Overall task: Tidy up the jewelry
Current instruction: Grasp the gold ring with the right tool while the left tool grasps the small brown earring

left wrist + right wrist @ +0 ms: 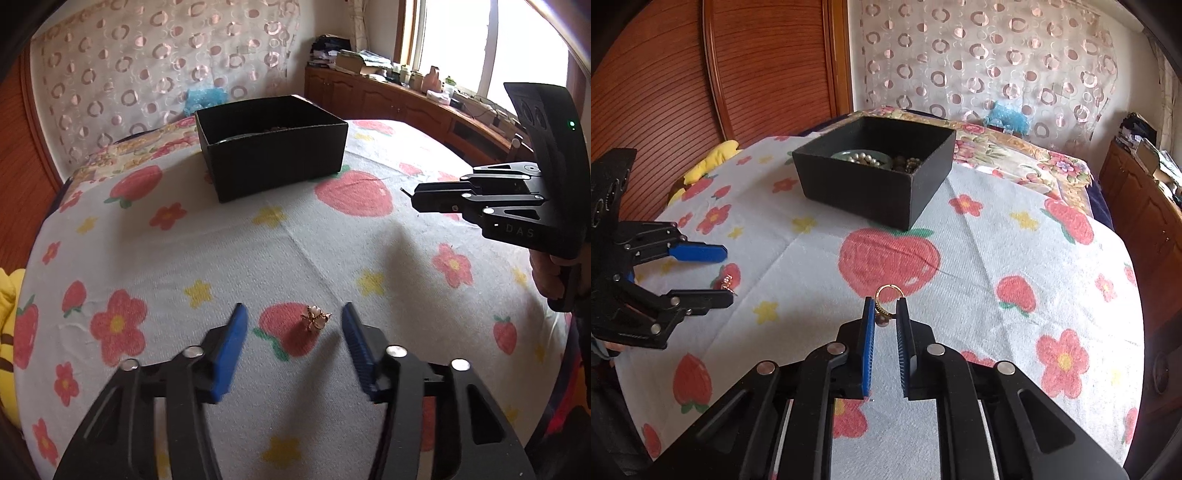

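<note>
Strawberries and red flowers cover the white cloth (295, 240) on the bed where I am working, and a curtain with pink rings (997, 62) hangs behind it. On that cloth sits an open black cardboard box (875, 184), and I will use it as my landmark. Inside the box I can see a string of white pearl beads (866, 158) and some dark beads (907, 162) next to them. My left gripper (291, 325) is well in front of the box, low over the cloth, with its blue pads (231, 354) wide apart. A small gold charm with pale stones (314, 318) lies on the cloth right between those pads, on a printed strawberry, and I cannot tell if either pad touches it. My right gripper (885, 315) is also in front of the box, over a big printed strawberry. Its pads are pulled close together and pinch a thin gold ring (889, 295), which stands up above the tips. In the left wrist view the right gripper (417, 201) hangs off to the right of the box, above the cloth.
</note>
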The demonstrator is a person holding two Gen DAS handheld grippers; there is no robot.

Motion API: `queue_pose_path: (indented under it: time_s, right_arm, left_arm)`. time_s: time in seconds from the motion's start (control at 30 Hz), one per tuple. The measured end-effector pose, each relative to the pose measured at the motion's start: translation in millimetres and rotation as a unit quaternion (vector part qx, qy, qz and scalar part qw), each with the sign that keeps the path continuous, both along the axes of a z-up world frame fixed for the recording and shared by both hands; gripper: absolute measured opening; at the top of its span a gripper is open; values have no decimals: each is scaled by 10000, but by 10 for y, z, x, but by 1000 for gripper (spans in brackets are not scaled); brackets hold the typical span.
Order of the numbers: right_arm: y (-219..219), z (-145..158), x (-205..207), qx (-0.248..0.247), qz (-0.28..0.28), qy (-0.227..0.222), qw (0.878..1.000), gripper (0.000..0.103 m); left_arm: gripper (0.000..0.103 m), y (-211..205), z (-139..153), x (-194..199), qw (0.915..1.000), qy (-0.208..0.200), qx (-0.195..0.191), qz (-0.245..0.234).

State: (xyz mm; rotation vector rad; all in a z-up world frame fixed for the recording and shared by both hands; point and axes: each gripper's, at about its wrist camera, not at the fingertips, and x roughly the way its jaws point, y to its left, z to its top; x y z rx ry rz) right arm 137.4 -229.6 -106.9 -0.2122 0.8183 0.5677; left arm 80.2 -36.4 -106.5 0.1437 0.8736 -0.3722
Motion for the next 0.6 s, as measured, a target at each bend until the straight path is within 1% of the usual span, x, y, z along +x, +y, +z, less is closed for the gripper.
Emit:
queue_pose_path:
  time_s: [0.03, 0.07, 0.1, 0.13, 0.17, 0.33, 0.37, 0.4, 0.43, 0.6]
  right_arm:
    - [-3, 14, -11, 10, 10, -11, 10000, 13]
    - [-2, 25, -19, 13, 21, -19, 10000, 13]
    - [5, 27, -22, 15, 27, -26, 10000, 13]
    - [14, 38, -25, 21, 37, -32, 10000, 13]
    - [25, 49, -21, 23, 46, -38, 10000, 13]
    - [68, 91, -28, 35, 86, -66, 9999, 13]
    - [73, 98, -27, 40, 84, -74, 9999, 13]
    - [81, 102, -28, 47, 80, -81, 9999, 13]
    - [86, 110, -21, 56, 74, -91, 9999, 13]
    - [145, 212, 84, 121, 38, -192, 9997, 13]
  left_arm:
    - [41, 7, 3, 12, 10000, 5, -6, -5]
    - [34, 6, 8, 21, 10000, 8, -12, -14]
    - [29, 1, 11, 22, 10000, 14, -28, -28]
    - [21, 0, 13, 23, 10000, 24, -52, -43]
    - [15, -1, 15, 24, 9999, 40, -89, -67]
    - [14, 20, 28, 33, 9999, 16, -123, -12]
    - [12, 34, 35, 37, 9999, 7, -142, 13]
    - [7, 45, 43, 48, 9999, 2, -154, 29]
    - [6, 59, 54, 55, 9999, -6, -159, 54]
    - [6, 128, 118, 104, 9997, -90, -175, 151]
